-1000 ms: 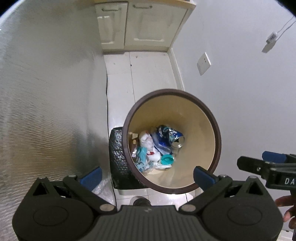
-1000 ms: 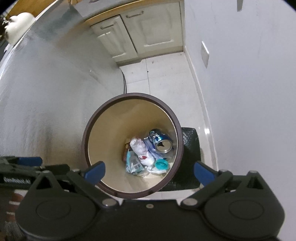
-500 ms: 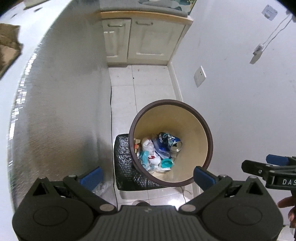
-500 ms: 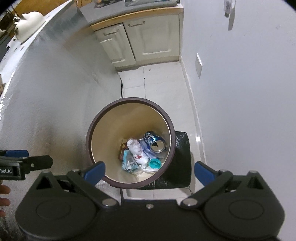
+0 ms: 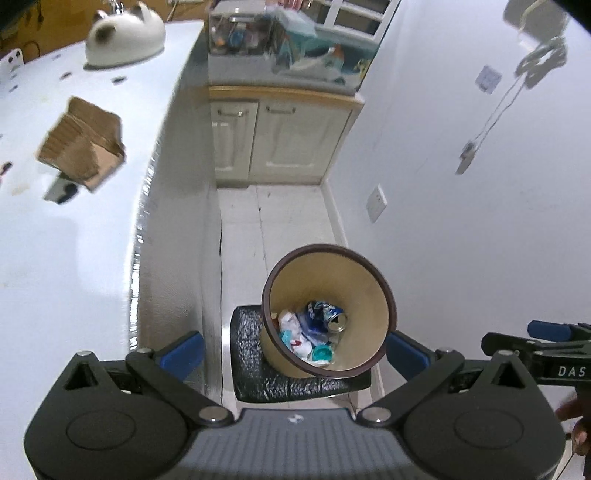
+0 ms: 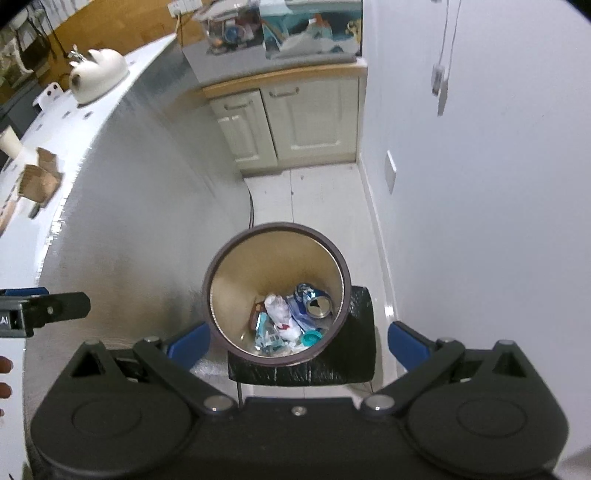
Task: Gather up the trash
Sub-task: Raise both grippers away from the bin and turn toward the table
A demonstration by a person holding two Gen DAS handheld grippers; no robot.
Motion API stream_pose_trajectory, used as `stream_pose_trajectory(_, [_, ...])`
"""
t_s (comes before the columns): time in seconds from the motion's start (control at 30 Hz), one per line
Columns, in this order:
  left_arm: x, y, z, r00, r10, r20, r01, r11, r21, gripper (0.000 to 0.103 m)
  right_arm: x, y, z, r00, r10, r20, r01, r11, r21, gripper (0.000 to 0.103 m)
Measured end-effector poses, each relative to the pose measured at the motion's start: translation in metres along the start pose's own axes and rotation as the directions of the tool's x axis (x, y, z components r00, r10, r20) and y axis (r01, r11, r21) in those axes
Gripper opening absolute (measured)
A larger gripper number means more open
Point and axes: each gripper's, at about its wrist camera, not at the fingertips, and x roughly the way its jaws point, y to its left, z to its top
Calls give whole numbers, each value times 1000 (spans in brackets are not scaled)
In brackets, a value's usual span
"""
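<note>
1. Trash already fills the bottom of the bin (image 5: pixel 364 280), a tan tapered bucket with a dark rim that stands on a black stool (image 5: pixel 258 373) on the floor, between the table's side and the wall.
2. Inside lie a blue drinks can (image 6: pixel 314 301), crumpled white wrappers (image 6: pixel 277 314) and a teal cap (image 6: pixel 312 336); all look light and none fragile.
3. More trash probably sits on the white table (image 5: pixel 55 240): a torn brown cardboard box (image 5: pixel 83 144), well apart from the bin.
4. Cardboard like this should be light and fairly stiff but crushable, not slippery. My choice is to pinch one wall or flap edge, since the whole box looks too wide for the jaws.
5. Something flat and dark lies just beside the box, too blurred to name.
6. The left gripper (image 5: pixel 291 350) has its jaws spread wide and empty, hanging above the bin.
7. The right gripper (image 6: pixel 299 343) is likewise wide open and holds nothing, with the bin showing between its blue pads.
8. Readable writing is scarce: the right gripper's body in the left view shows the letters "DAS", and the left gripper's body in the right view shows "AI", both cut off at the frame edge.
9. The can carries blue and white printing, but no brand name can be read.
10. A white cat-shaped object (image 5: pixel 125 33) at the table's far end does not look like trash.
</note>
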Motion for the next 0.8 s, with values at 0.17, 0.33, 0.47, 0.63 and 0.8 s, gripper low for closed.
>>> stream_pose_trajectory(0.17, [-43,9,-11,997,-26,72,26,1000,7,103,-34,16,-10,998,-4,56,4,1000,2,103])
stream_pose_trajectory(0.33, [-83,23,-20,990,-38,136,36,999,11,103,-69,35,-21,993,-7,114,8,1000,-4,103])
stream_pose_trajectory(0.47, [-113,40,-30,983,-43,177,42,999,10,103,-91,54,-31,988,-7,154,7,1000,0,103])
stream_pose_trajectory(0.63, [-153,68,-45,971,-41,234,41,999,7,103,-118,85,-44,976,-4,217,5,1000,-5,103])
stream_pose_trajectory(0.8, [-190,99,-57,957,-32,288,34,999,-3,103,-142,122,-57,960,11,279,-4,1000,-25,103])
